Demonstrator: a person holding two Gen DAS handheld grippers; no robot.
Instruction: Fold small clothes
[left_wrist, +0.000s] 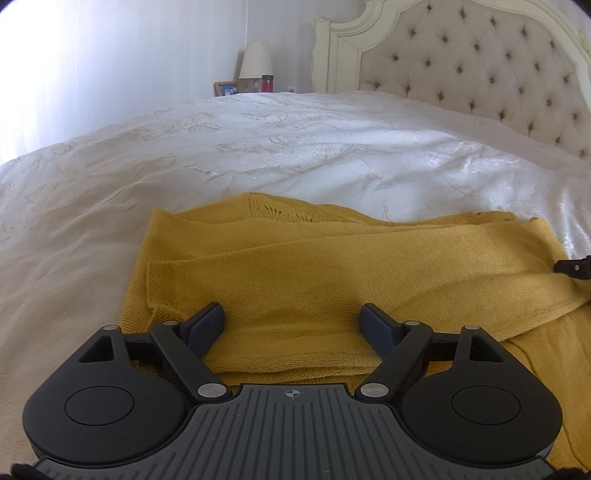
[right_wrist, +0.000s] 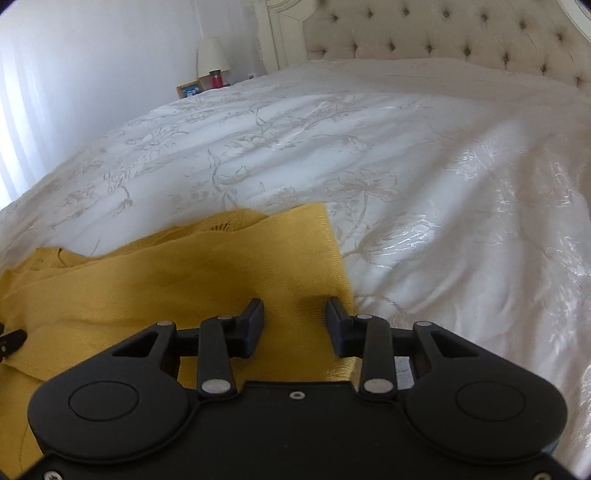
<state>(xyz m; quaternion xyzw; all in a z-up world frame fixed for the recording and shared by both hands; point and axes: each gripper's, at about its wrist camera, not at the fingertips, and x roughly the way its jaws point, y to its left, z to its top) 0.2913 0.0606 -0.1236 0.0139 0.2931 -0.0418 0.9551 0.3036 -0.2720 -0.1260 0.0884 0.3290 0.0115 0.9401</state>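
Observation:
A mustard-yellow knit garment (left_wrist: 295, 258) lies partly folded on the white bedspread (left_wrist: 258, 147), a sleeve laid across it. My left gripper (left_wrist: 293, 317) is open, its jaws wide apart low over the garment's near left part, holding nothing. My right gripper (right_wrist: 295, 317) is open, its jaws astride the garment's (right_wrist: 184, 280) right edge, holding nothing. The right gripper's tip shows at the right edge of the left wrist view (left_wrist: 576, 267). Part of the left gripper shows at the left edge of the right wrist view (right_wrist: 11, 341).
The bedspread (right_wrist: 406, 166) has an embroidered flower pattern and stretches far around the garment. A tufted cream headboard (left_wrist: 480, 66) stands at the back right. A nightstand with a lamp (left_wrist: 255, 61), a photo frame (left_wrist: 225, 88) and a red jar (left_wrist: 266, 83) is beyond the bed.

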